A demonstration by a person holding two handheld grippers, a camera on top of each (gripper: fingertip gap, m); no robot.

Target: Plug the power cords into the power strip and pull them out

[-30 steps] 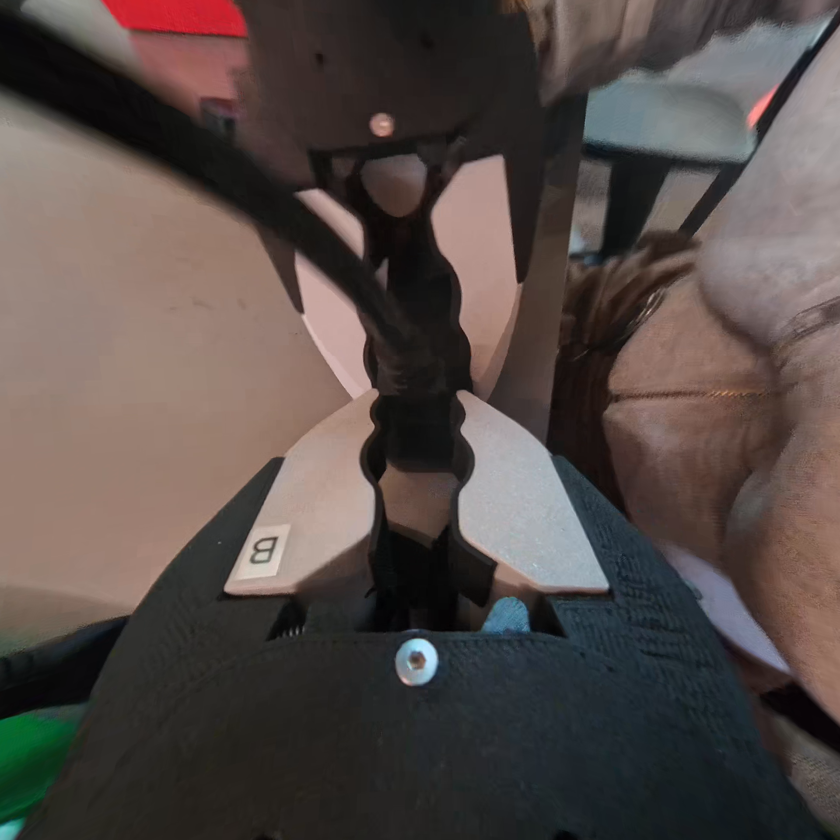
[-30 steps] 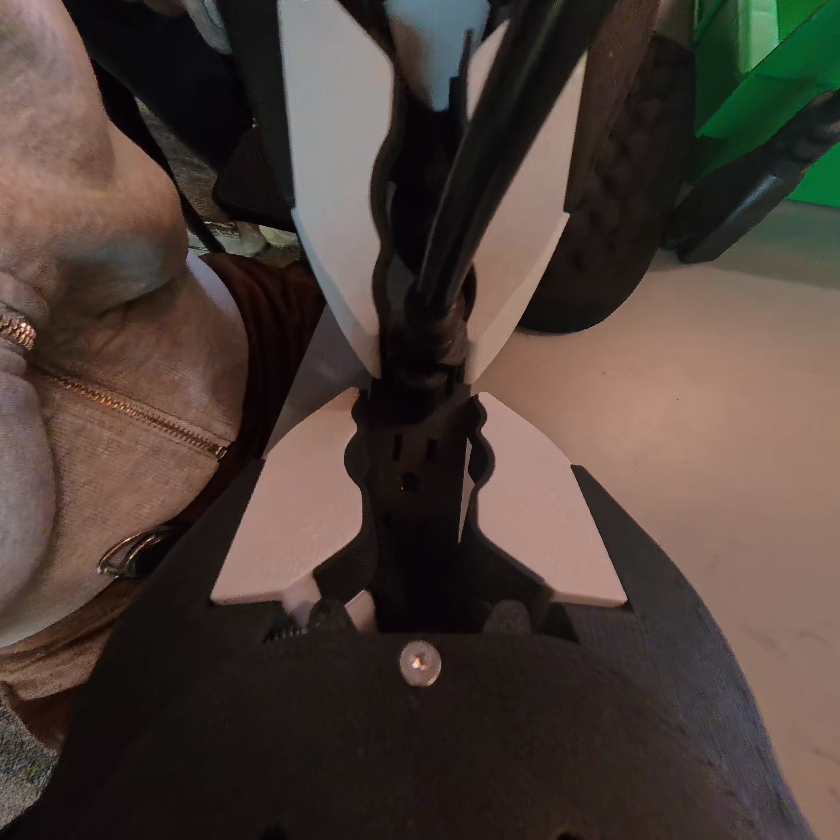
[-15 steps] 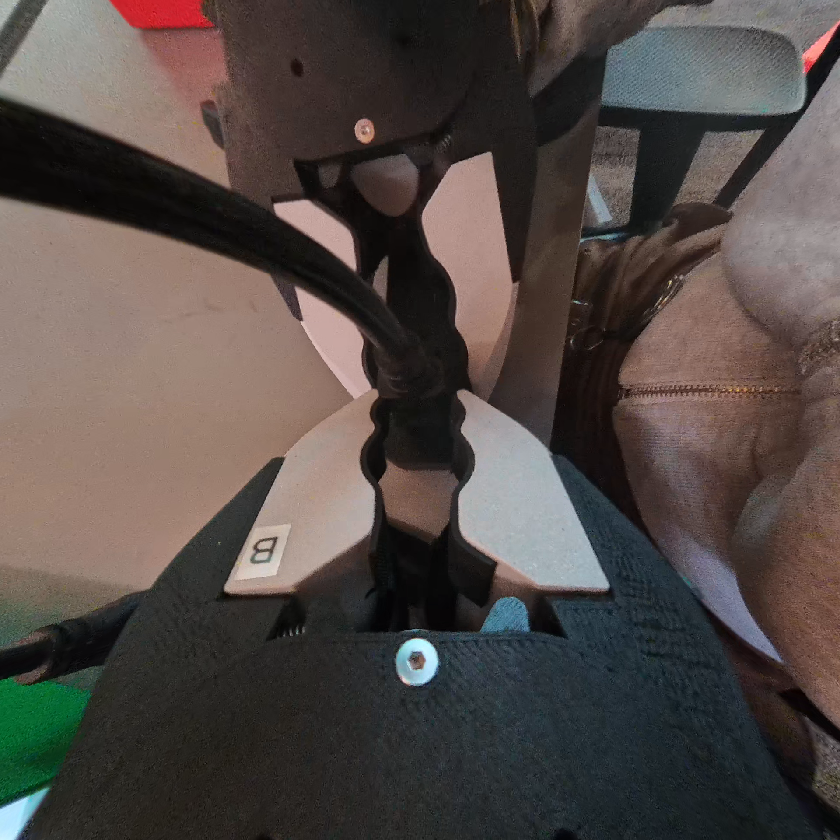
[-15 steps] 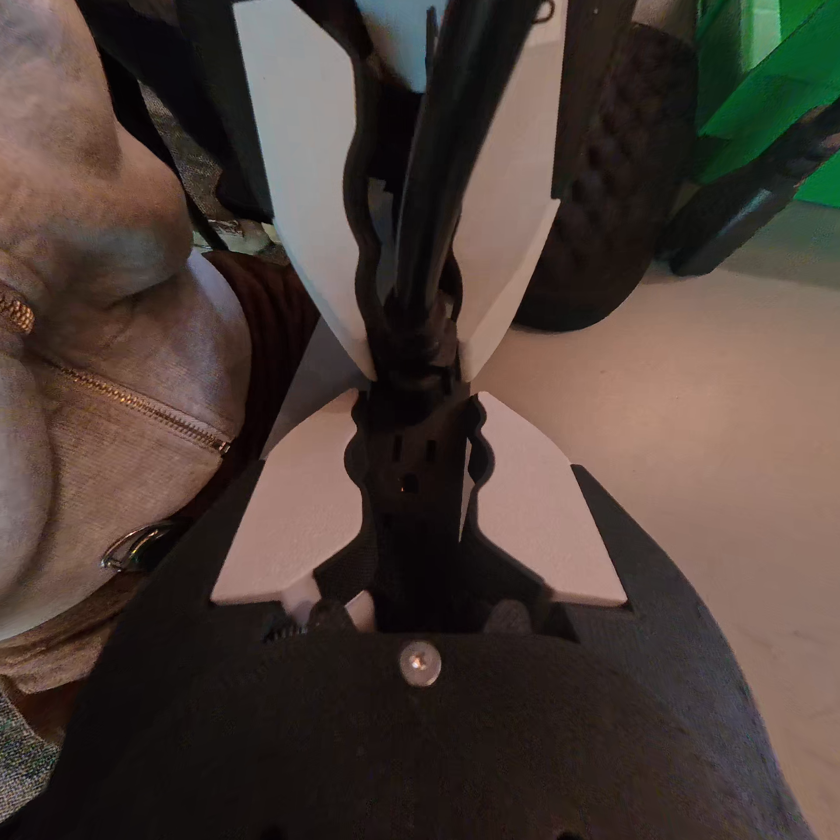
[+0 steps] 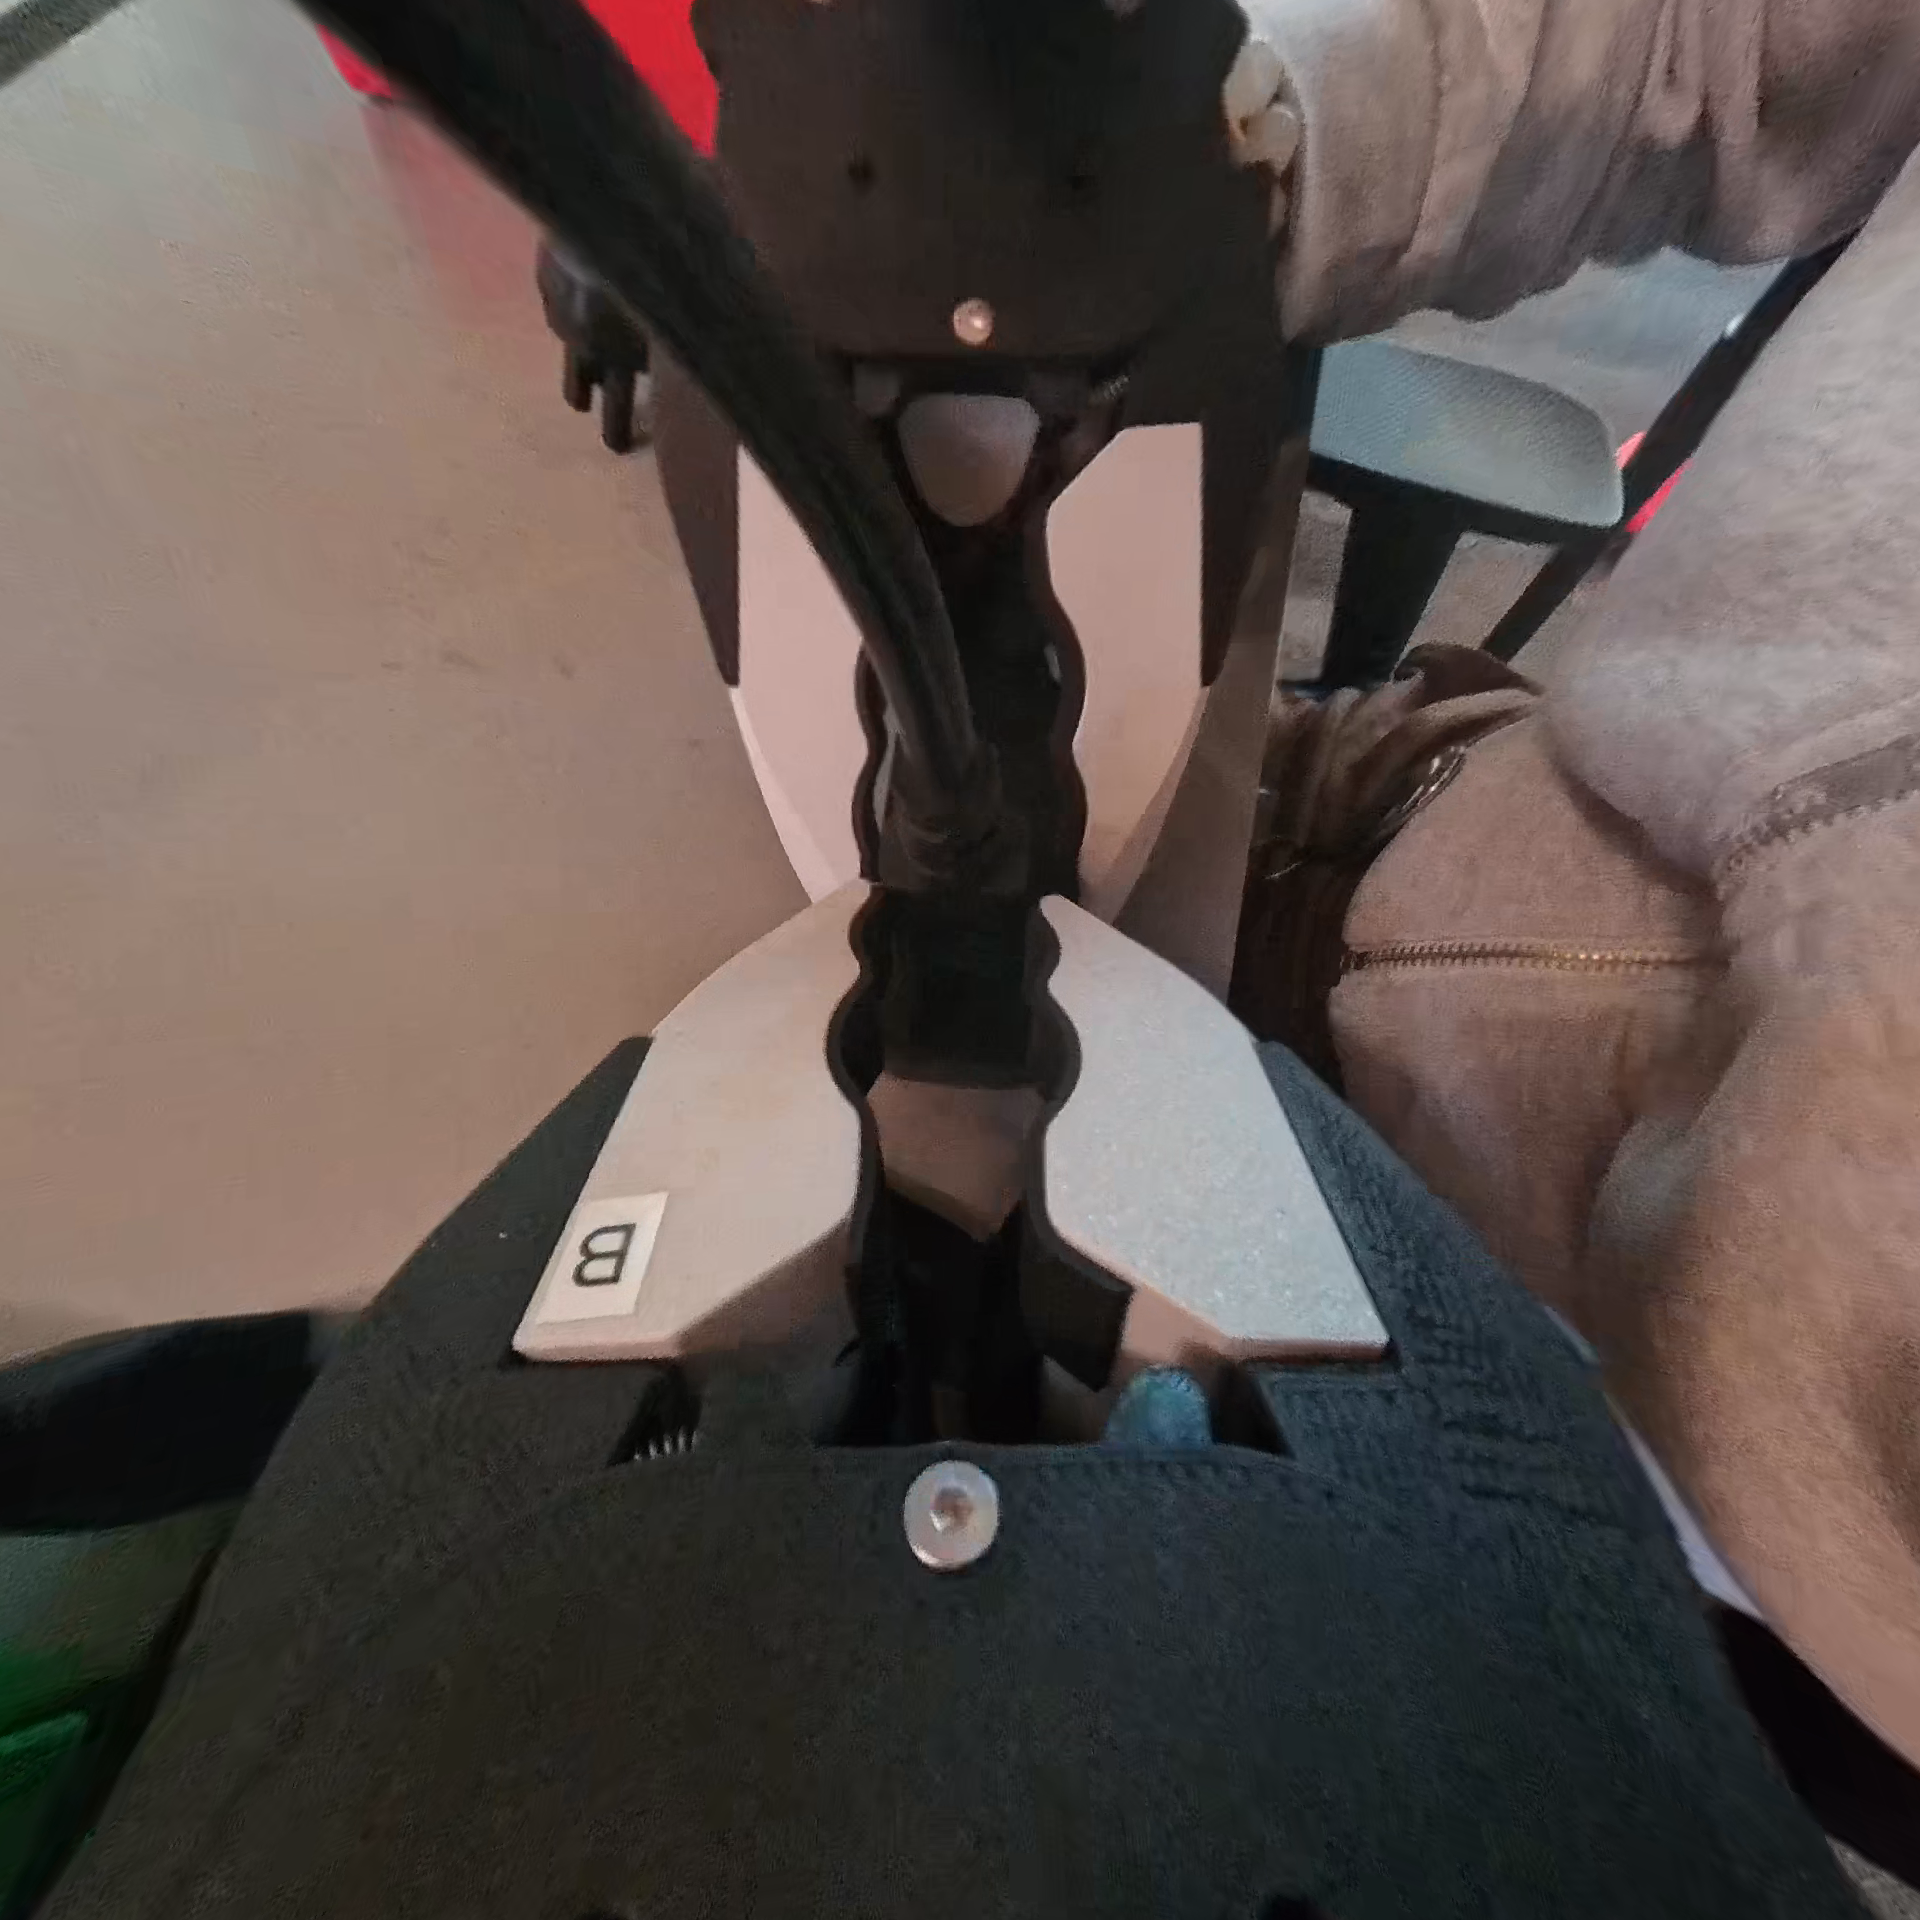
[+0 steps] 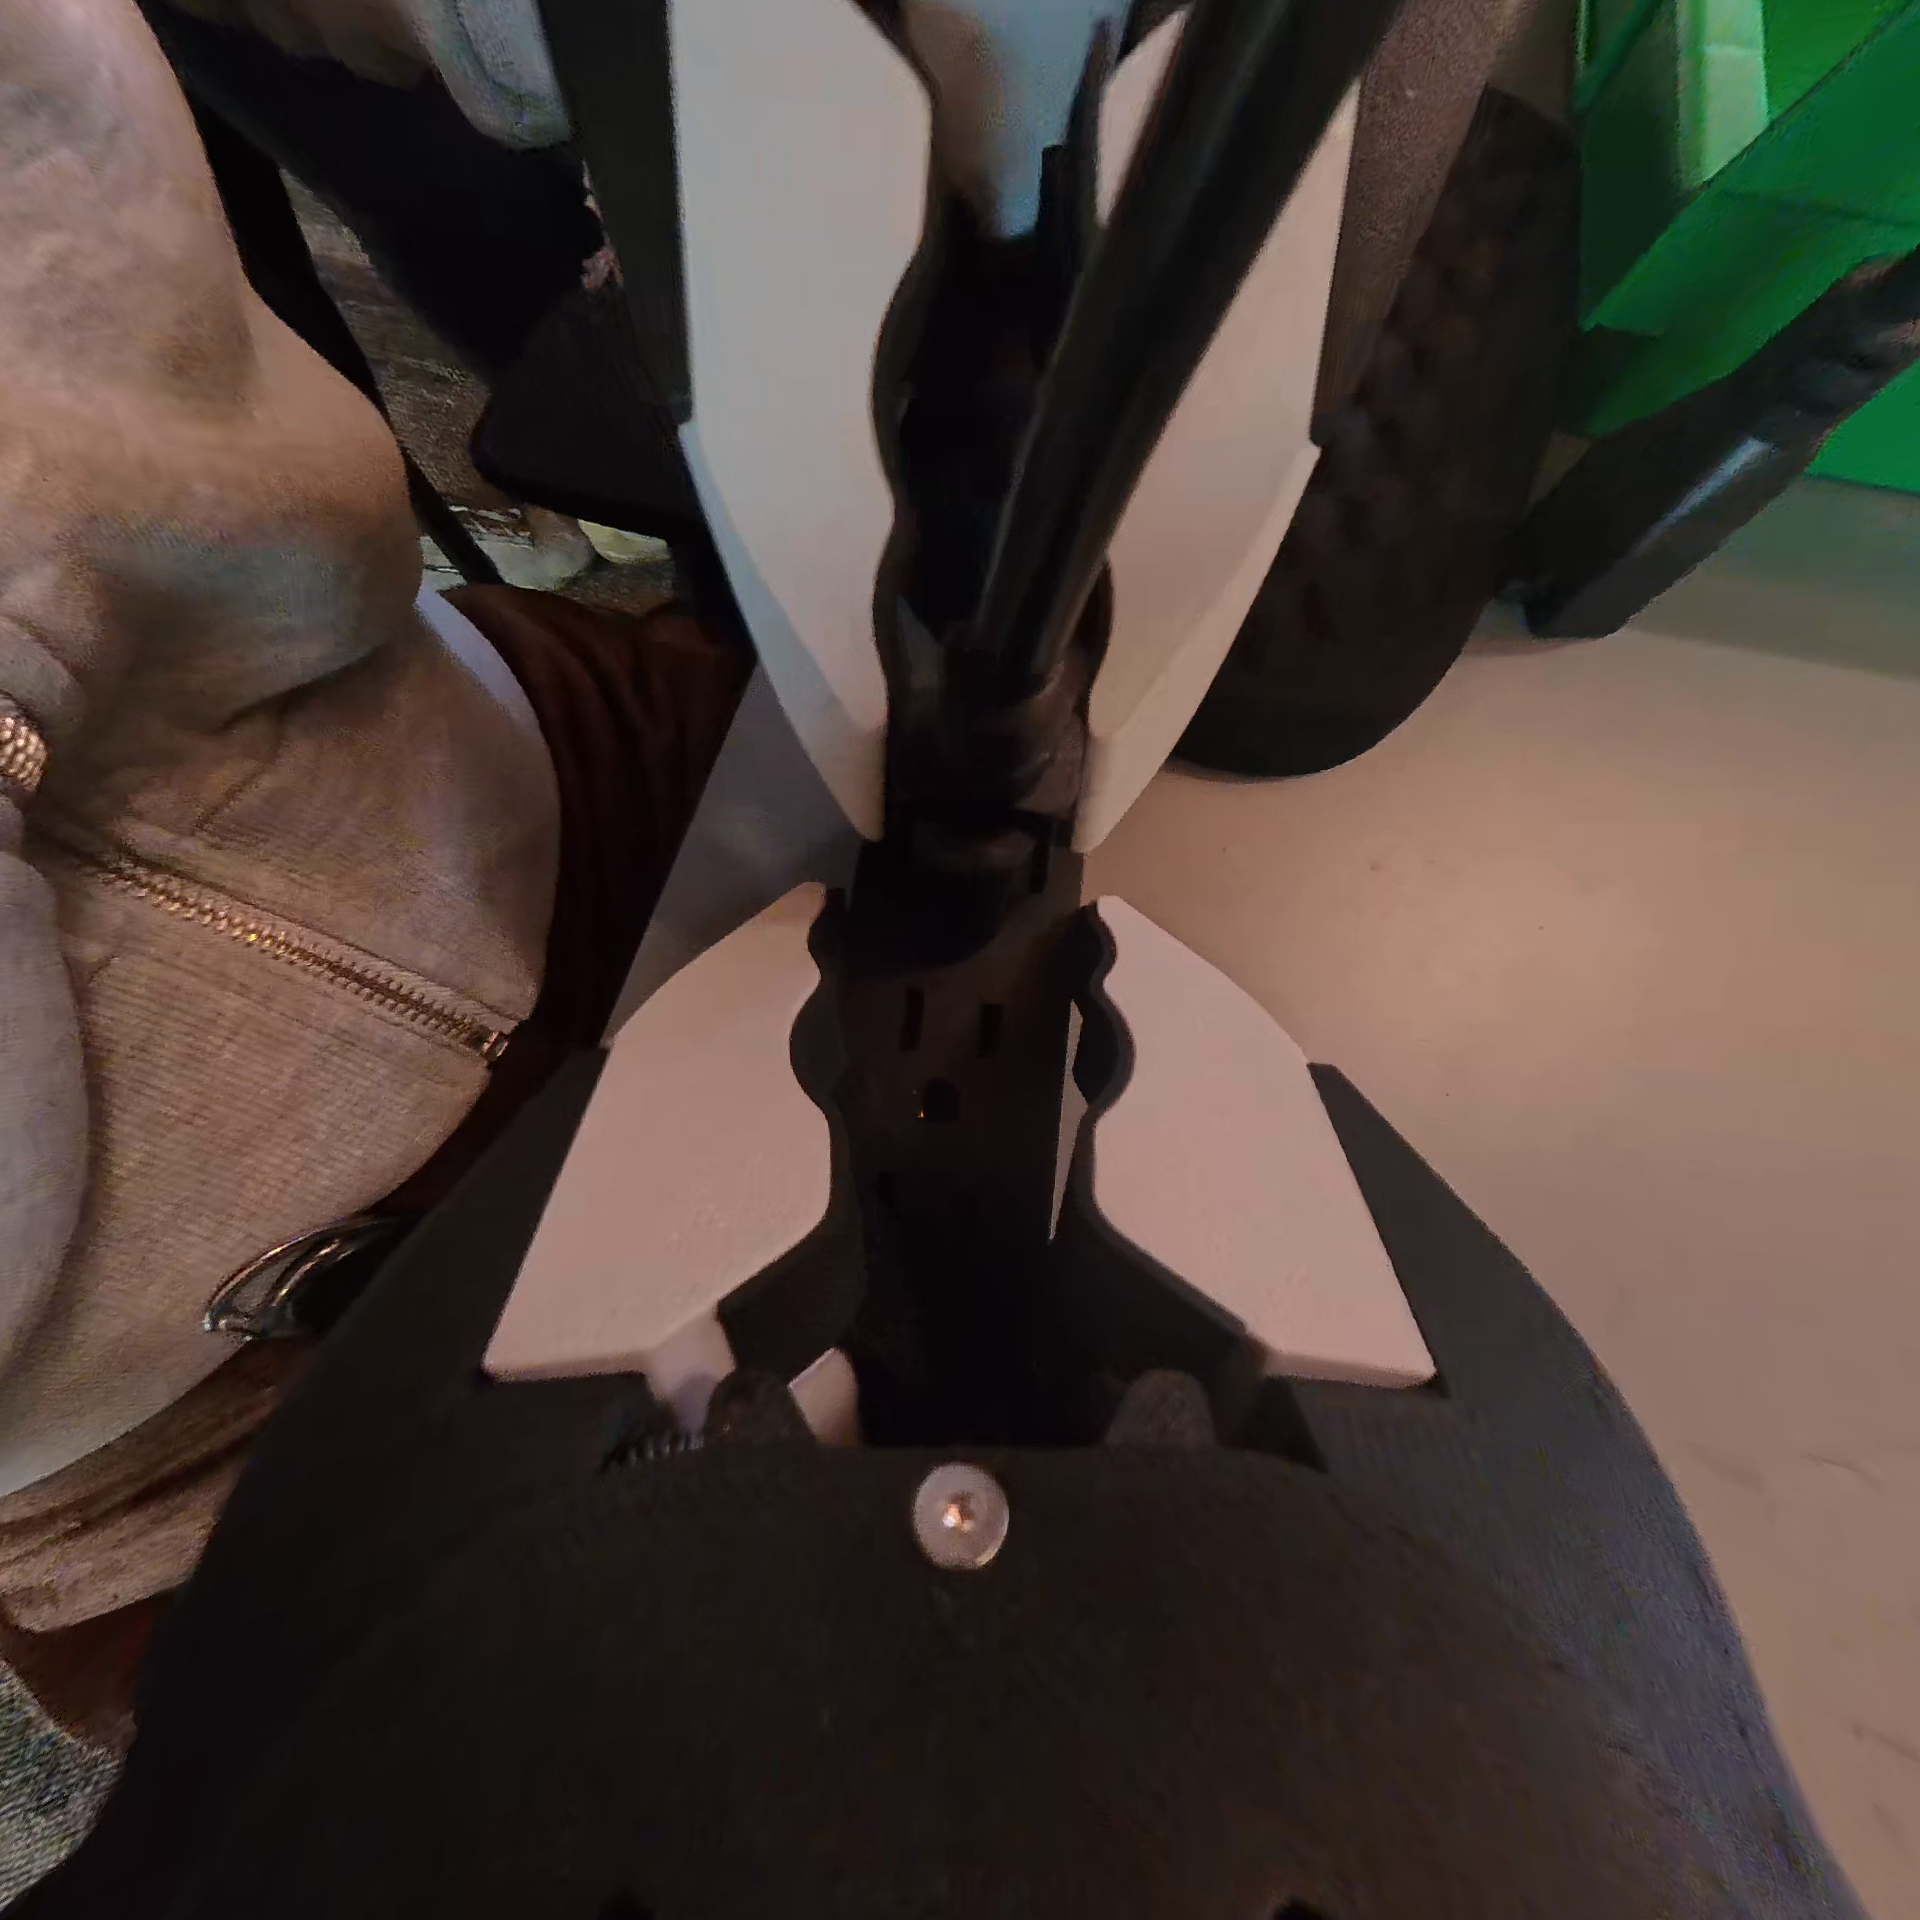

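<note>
Your two grippers meet tip to tip at the centre of both frames. In the right wrist view, your right gripper is clamped on the black strip, which runs up the middle of the frame between its white fingers; one socket's slots face the camera just below frame centre. Above it, the left gripper comes down from the top of the frame, its white fingers pinched on the black plug that sits at the strip's far end. How deep the plug sits in the socket you cannot tell. The cord rises from the plug to the upper right.

In the left wrist view, your left gripper is closed on the plug just above frame centre, and the cord arcs away to the upper left. The right gripper hangs from the top of the frame, holding the strip.

A pale table fills the left side of that view; your beige zipped top fills the right. A green box sits at the upper right of the right wrist view.
</note>
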